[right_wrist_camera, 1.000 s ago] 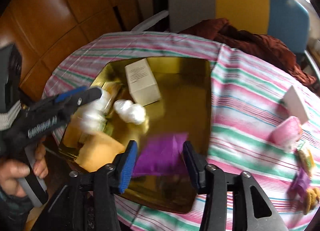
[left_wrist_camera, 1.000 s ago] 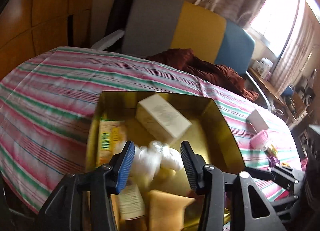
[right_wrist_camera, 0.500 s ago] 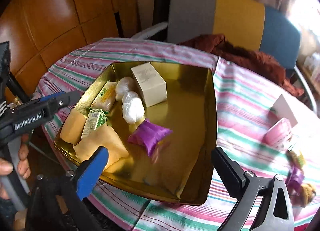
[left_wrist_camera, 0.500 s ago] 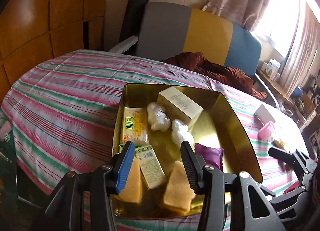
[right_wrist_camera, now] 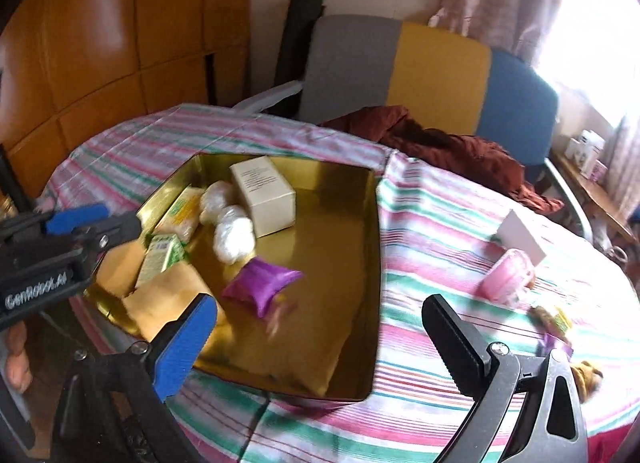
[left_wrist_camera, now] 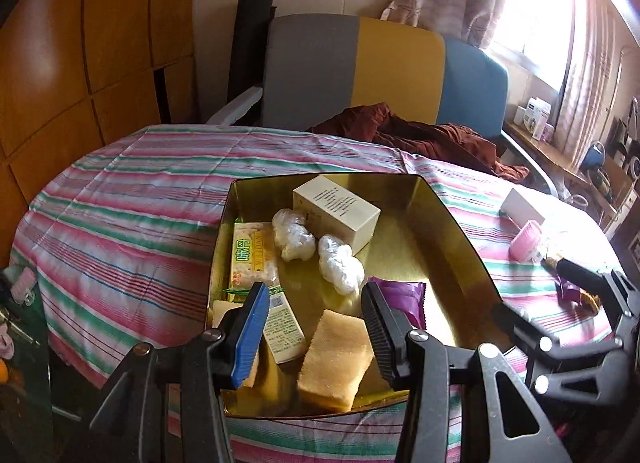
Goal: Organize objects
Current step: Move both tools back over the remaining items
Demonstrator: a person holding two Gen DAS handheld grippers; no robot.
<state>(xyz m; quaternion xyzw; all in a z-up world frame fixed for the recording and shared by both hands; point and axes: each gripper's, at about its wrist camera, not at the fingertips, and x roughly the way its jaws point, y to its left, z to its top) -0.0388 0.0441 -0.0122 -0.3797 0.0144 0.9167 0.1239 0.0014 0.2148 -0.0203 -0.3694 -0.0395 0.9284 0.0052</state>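
A gold tray (right_wrist_camera: 372, 263) sits on the striped cloth (left_wrist_camera: 120, 223) covering the round worktop, filling the centre of both views. Inside it, toward the upper part, a cream box (right_wrist_camera: 264, 191) lies next to two white wrapped bundles (left_wrist_camera: 294, 235) (left_wrist_camera: 340, 263), which touch each other just below and left of it. Along the tray's left wall lies a yellow-green snack packet (left_wrist_camera: 252, 255), and below that a small green-and-white carton (right_wrist_camera: 160, 259). Two tan sponge-like blocks lie at the tray's near edge; one (left_wrist_camera: 336, 355) shows clearly in the lower centre of the left wrist view. A purple pouch (right_wrist_camera: 260, 283) rests loose on the tray floor near its middle, touching neither tool. The right tool (right_wrist_camera: 320, 339) hangs at the bottom of its frame with its jaws spread fully apart and nothing between them; the pouch lies beyond its blue pad. The left tool (left_wrist_camera: 312, 331) stands with its jaws partly apart, a modest gap between them, and nothing clamped; the tan block and carton appear behind the gap, lying on the tray. At the right of the right wrist view, on the cloth outside the tray, lie a white box (right_wrist_camera: 520, 235), a pink container (right_wrist_camera: 506, 279) and some small items too blurred to name. A grey, yellow and blue chair (left_wrist_camera: 396, 75) with a dark red cloth (left_wrist_camera: 420, 135) stands behind the worktop.
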